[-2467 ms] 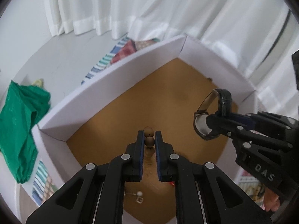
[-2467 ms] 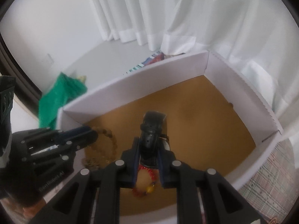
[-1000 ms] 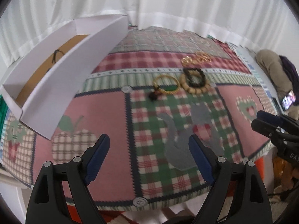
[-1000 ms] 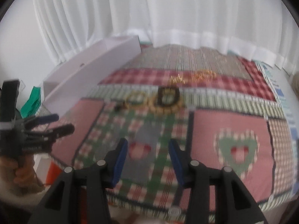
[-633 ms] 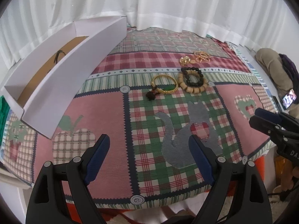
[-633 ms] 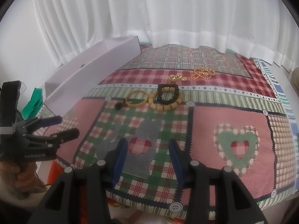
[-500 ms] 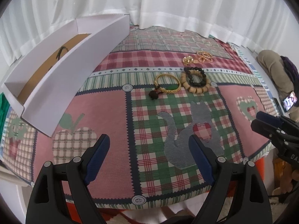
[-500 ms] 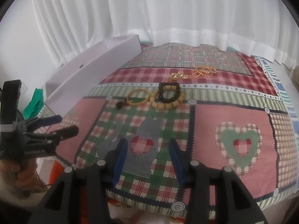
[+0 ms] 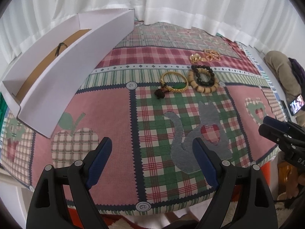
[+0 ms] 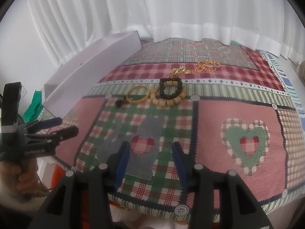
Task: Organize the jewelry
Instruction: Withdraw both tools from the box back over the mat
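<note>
Both tongs empty, jaws apart: left tongs (image 9: 150, 147) wide, right tongs (image 10: 151, 151) narrower. Gold bangle (image 9: 174, 83), wooden bead bracelet (image 9: 203, 80) with black bead bracelet (image 9: 203, 75) on top, and gold chains (image 9: 205, 55) sit mid-quilt; white box (image 9: 74, 64) far left. Probably bangle next: straddle one rim, clear of the beads, pinch, then lift.

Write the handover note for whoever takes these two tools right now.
Left tool: open, empty. Right tool: open, empty, jaws narrower. Both hover over the near edge of the patchwork cloth.
White box: at the cloth's left, a dark item already inside.
Left on the cloth: gold bangle with dark tassel, wooden bead bracelet with the black bead bracelet lying on it, gold chains behind them.
Remaining: move all four into the box.
</note>
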